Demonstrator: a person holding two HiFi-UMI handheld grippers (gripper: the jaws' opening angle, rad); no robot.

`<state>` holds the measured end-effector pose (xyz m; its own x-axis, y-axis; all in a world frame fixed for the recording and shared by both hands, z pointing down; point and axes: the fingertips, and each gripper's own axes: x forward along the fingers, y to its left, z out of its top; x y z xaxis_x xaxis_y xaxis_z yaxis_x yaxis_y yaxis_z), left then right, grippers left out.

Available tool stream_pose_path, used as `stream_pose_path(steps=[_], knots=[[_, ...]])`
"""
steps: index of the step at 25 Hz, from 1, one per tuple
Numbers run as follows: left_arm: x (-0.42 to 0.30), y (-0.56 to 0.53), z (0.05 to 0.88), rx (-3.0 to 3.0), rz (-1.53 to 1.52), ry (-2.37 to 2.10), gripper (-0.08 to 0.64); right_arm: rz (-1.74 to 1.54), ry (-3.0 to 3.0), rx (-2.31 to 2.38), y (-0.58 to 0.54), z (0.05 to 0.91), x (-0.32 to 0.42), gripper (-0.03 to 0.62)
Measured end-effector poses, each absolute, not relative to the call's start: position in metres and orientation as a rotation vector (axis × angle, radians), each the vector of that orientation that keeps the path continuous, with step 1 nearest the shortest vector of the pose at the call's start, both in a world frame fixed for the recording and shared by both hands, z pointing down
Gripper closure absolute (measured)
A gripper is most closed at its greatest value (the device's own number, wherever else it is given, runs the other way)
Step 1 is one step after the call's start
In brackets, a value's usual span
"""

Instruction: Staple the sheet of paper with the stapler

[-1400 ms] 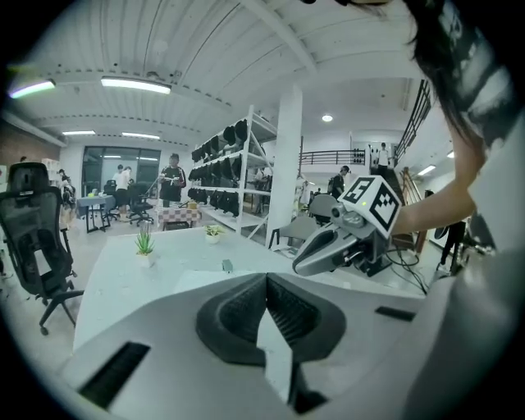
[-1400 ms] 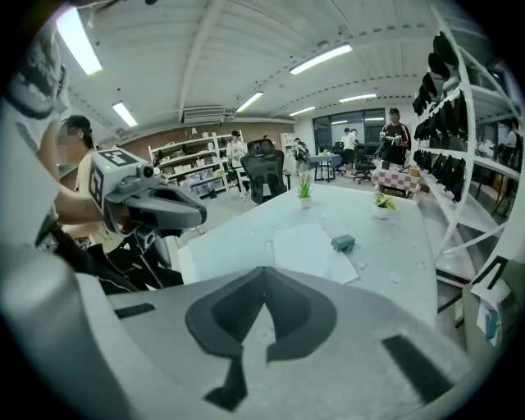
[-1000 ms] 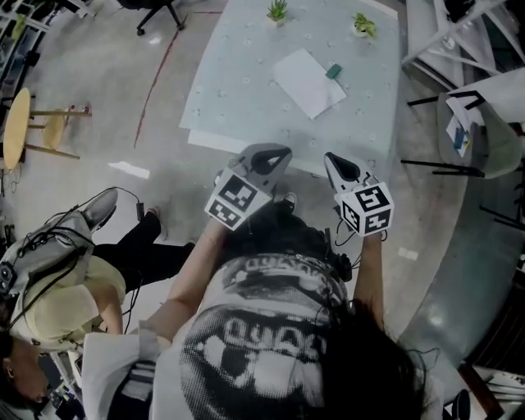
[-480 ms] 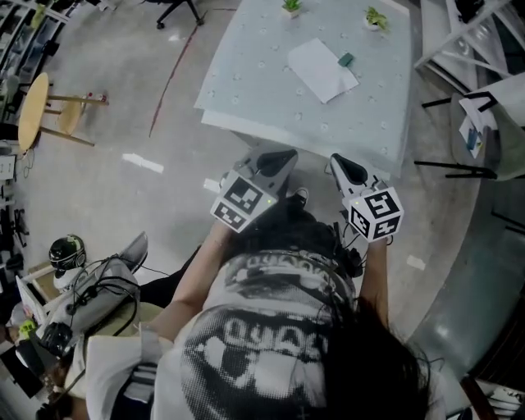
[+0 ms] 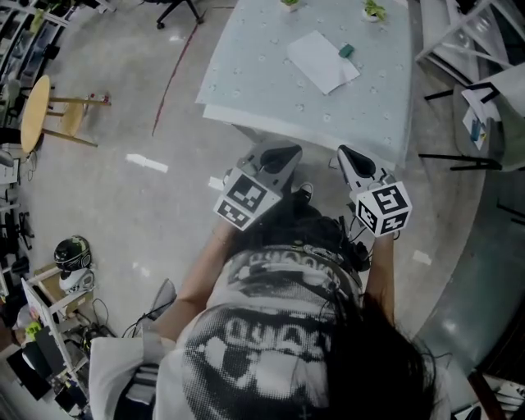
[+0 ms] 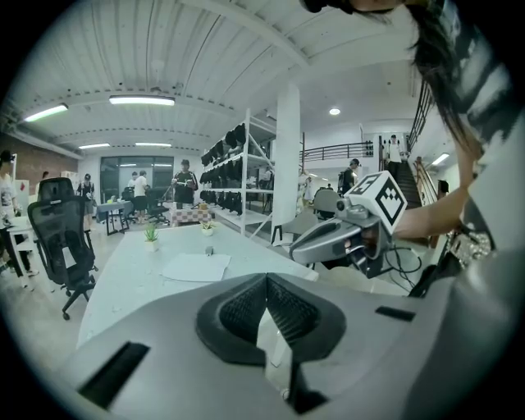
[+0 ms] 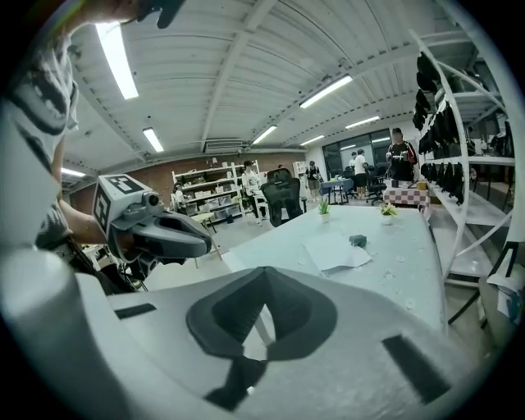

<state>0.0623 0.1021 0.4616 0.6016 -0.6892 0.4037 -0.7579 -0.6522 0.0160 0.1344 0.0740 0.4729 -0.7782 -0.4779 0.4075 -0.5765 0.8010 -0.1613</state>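
- Plainly, the left gripper (image 6: 267,277) has its jaws pressed together, the dark pads meeting in a point, with nothing between them.
- The right gripper (image 7: 263,271) is the same: jaws fully closed and empty.
- Both are held side by side in the air in front of the person's chest, on the near side of the worktop (image 5: 262,78) and touching nothing on it.
- The sheet of paper (image 5: 321,62) lies flat towards the far right of the pale worktop, well apart from both grippers.
- The stapler (image 5: 346,51), small and green, sits at the far right corner of the sheet; whether it touches the sheet cannot be told.
- Two small potted plants (image 5: 374,10) stand along the worktop's far edge.
- Around it is a big open workroom with a grey polished floor (image 5: 139,197). A round wooden stool (image 5: 36,107) stands at the left, a helmet (image 5: 72,251) at the near left, a black office chair (image 6: 59,238) by the worktop, and tall white shelving (image 6: 246,168) beyond it.
- Against a second ago, the worktop and paper sit farther up the head view. The seated person in yellow at the near left is out of sight, and the helmet has come into view. The grippers hold about the same place.
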Motion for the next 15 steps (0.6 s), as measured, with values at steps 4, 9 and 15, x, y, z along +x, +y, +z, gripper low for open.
stream_pose_path(steps=[4, 9, 15], knots=[[0.063, 0.103, 0.462, 2.645, 0.551, -1.197, 0.557, 0.395, -2.632, 0.813, 0.074, 0.475, 0.138, 0.594], [0.064, 0.103, 0.464, 2.644, 0.574, -1.185, 0.557, 0.408, -2.628, 0.818, 0.072, 0.478, 0.141, 0.594], [0.07, 0.101, 0.468, 2.645, 0.603, -1.154, 0.557, 0.437, -2.626, 0.817, 0.068, 0.484, 0.144, 0.594]])
